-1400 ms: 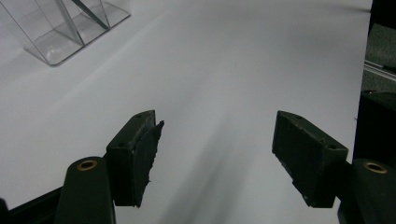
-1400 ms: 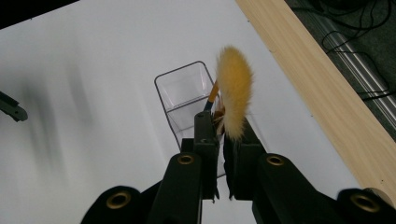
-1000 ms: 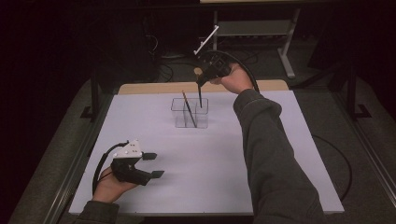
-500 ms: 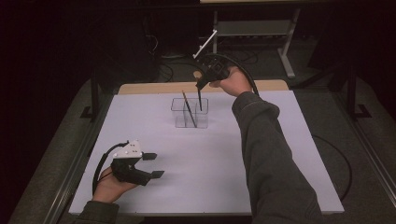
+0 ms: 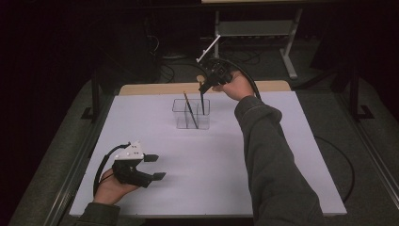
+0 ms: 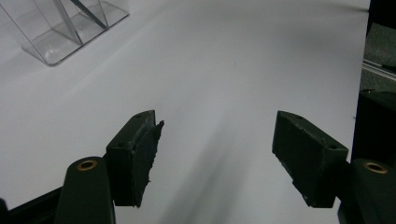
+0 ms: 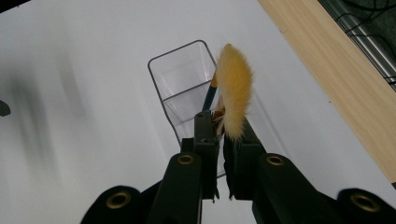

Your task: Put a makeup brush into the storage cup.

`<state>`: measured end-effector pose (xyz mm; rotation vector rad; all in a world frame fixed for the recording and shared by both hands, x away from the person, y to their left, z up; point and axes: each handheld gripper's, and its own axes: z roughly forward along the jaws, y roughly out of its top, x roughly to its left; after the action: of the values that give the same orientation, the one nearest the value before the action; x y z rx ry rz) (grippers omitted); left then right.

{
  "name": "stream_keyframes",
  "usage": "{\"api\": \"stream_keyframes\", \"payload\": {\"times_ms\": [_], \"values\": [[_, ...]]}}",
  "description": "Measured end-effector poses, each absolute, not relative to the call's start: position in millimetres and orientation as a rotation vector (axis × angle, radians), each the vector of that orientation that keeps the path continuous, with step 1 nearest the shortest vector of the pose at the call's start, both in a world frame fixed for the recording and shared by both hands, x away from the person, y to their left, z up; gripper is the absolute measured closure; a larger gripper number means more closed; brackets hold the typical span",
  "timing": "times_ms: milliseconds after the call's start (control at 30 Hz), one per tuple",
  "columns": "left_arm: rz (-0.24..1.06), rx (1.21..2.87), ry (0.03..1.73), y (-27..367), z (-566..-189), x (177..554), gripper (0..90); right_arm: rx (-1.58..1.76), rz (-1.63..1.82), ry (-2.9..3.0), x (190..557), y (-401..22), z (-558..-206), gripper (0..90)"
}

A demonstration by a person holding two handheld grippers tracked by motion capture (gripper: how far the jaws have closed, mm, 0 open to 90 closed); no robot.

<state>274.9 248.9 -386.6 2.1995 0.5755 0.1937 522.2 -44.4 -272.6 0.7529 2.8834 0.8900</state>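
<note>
A clear plastic holder (image 5: 179,118) with compartments stands at the middle of the white board. One thin brush (image 5: 189,110) leans inside it. My right gripper (image 5: 203,87) hangs above the holder's far side, pointing down, shut on a second brush (image 5: 202,101) whose lower end dips into the holder. In the right gripper view the jaws (image 7: 222,125) clamp this brush just below its yellow bristle tuft (image 7: 233,84), and the blue handle runs down into the holder (image 7: 173,77). My left gripper (image 5: 156,166) rests at the front left, open and empty (image 6: 217,123).
A wooden strip (image 5: 160,88) runs along the board's far edge. Dark floor, cables and a metal stand (image 5: 256,28) lie beyond the table. The holder's corner (image 6: 56,39) shows far off in the left gripper view.
The right hand has shifted a little above the holder, with the brush still in its grip. The left hand has stayed where it was.
</note>
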Motion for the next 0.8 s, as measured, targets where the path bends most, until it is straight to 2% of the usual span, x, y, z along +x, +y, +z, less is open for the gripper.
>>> {"api": "stream_keyframes", "payload": {"times_ms": [800], "values": [[0.182,2.210,0.578,247.1,-387.8,274.5,30.5,0.791,0.908,2.887,519.6,-55.3,-292.9,83.2]]}}
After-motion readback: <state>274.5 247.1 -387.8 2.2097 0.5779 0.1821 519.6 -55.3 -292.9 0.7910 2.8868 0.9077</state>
